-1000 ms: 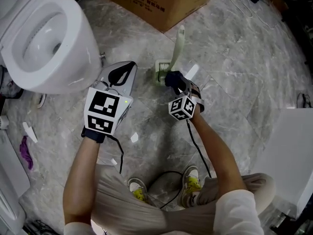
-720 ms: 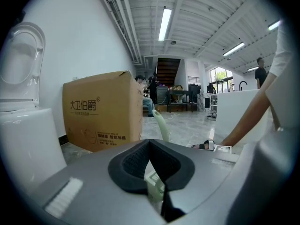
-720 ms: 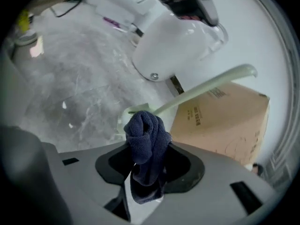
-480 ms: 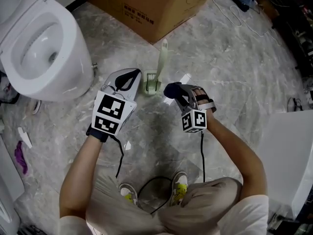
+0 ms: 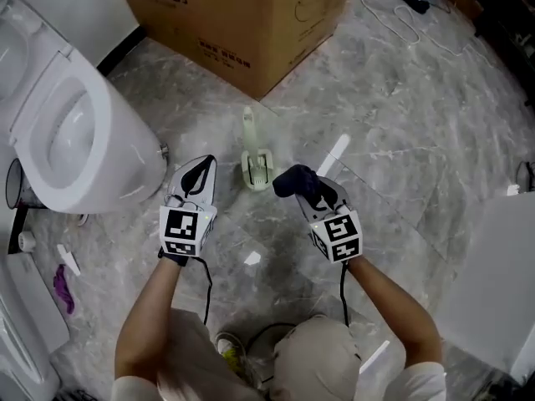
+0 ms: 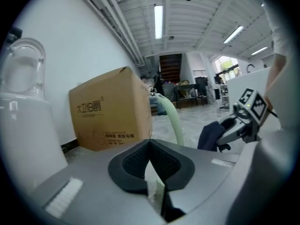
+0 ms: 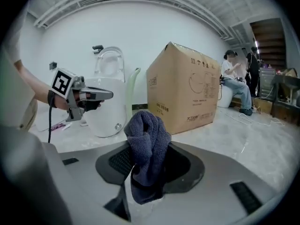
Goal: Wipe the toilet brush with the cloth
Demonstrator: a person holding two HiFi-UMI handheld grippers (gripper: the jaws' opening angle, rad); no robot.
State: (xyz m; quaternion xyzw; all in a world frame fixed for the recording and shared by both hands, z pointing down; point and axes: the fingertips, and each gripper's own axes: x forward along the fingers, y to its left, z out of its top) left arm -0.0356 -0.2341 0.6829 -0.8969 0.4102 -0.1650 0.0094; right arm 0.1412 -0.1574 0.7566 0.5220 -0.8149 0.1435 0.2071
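The pale green toilet brush stands upright in its holder on the marble floor, between my two grippers. Its handle also shows in the left gripper view, and beside the toilet as a handle in the right gripper view. My right gripper is shut on a dark blue cloth, a little to the right of the holder and apart from it. The cloth bunches up out of the jaws. My left gripper is left of the holder, shut, with nothing in it.
A white toilet stands at the left. A large cardboard box sits just behind the brush. A white strip lies on the floor. A white cabinet is at the right. A person sits far off.
The right gripper with the cloth has drawn back from the brush, where it was a second ago, and now sits to its right. The left gripper has also pulled back slightly.
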